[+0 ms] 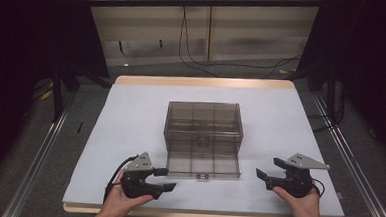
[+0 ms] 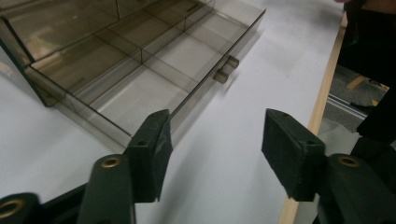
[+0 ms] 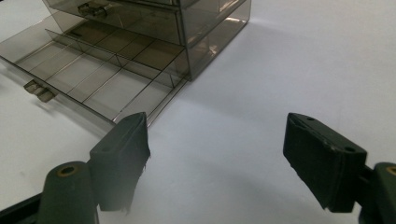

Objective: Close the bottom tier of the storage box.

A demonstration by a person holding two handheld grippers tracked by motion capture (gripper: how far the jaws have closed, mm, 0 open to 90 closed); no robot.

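In the high view, the drawer box [image 1: 204,134] stood mid-table, its bottom drawer [image 1: 204,164] pulled toward the near edge; the left gripper [image 1: 163,179] and the right gripper [image 1: 263,176] flanked it on bare mat. In the left gripper view, jaws were spread, empty, near the table edge [image 2: 322,105]. In the right gripper view, jaws were spread, empty. No writing was readable.

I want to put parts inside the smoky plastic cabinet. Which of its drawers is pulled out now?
The bottom drawer: it is drawn out toward the person, its divided compartments bare, while the upper drawer sits closed in the cabinet.
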